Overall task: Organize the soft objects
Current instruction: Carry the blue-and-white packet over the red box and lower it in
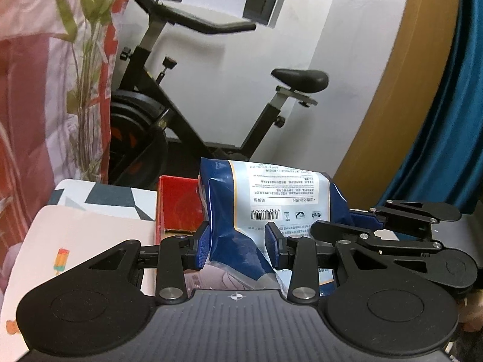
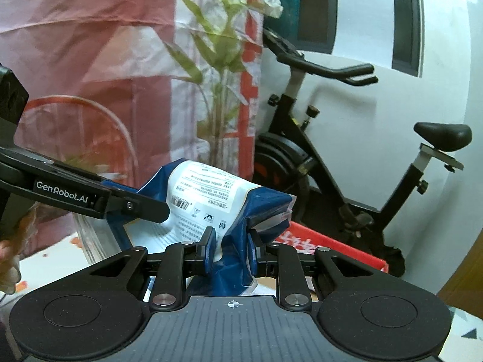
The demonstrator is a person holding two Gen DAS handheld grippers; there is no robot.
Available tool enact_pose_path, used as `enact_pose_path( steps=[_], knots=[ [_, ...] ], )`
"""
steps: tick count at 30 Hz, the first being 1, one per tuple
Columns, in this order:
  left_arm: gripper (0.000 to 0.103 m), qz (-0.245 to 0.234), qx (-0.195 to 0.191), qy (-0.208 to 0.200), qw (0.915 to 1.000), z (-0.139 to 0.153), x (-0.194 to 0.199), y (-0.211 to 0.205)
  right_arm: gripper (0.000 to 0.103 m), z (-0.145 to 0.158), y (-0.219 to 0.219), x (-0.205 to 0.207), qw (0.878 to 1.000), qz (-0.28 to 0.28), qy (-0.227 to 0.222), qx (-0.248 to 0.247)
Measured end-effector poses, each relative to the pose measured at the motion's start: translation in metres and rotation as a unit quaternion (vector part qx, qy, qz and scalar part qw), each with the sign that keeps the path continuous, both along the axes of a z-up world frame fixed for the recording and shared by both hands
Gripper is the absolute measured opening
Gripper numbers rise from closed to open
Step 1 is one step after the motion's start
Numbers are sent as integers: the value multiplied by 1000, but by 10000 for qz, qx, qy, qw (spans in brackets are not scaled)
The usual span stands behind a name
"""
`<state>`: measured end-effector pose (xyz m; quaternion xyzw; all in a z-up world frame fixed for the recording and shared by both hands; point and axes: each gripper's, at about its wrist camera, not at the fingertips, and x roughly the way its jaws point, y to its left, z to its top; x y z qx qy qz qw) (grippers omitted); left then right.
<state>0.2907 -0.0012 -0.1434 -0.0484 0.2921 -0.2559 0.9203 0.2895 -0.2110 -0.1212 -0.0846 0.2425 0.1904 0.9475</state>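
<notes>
A soft blue and white plastic pack (image 1: 271, 202) with a barcode and printed text is held up in the air by both grippers. My left gripper (image 1: 238, 246) is shut on its lower left part, the blue pads pinching the film. My right gripper (image 2: 231, 249) is shut on a bunched blue fold of the same pack (image 2: 208, 202). In the left wrist view the right gripper (image 1: 392, 229) shows from the side at the pack's right. In the right wrist view the left gripper's arm (image 2: 90, 196) reaches in from the left.
A red open box (image 1: 178, 208) sits just behind the pack on a patterned cloth surface (image 1: 90, 229). A black exercise bike (image 1: 211, 96) stands by the white wall. A large red and white floral bag (image 2: 120, 75) hangs on the left. A blue curtain (image 1: 446, 135) is at right.
</notes>
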Motion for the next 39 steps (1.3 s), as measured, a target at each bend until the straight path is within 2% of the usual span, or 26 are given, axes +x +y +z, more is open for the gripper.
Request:
enact_pose_path(
  steps=[5,10,14,18,24,26,31,35,39],
  knots=[
    [40,33,177,268,9995,-14,38,-20,20,-22,-11,41,9994,-164,296,-84],
    [40,72,464,613,9970,-35,75,-36,19,-45,-15,83,9964,-331,772,-129],
    [40,133,612,875,9942,-48,100,-42,19,-58,-15,112,9918,-456,1195,-89],
    [40,99,981,990,9902,-55,116,-50,19,-70,-14,135,9836,-591,1704,-44],
    [40,182,1345,1092,9847,-61,128,-52,17,-91,-10,161,9682,-693,2401,-71],
    [40,235,1336,1118,9844,-61,129,-48,16,-101,-6,165,9639,-732,2549,-242],
    [40,177,1393,1098,9840,-61,127,-47,16,-122,-11,176,9471,-1037,3038,20],
    [40,120,1328,1119,9847,-63,124,-46,17,-133,-12,183,9387,-1136,3255,50],
    [40,98,1350,1077,9849,-61,119,-46,29,-134,-12,183,9367,-1262,3264,-104]
  ],
)
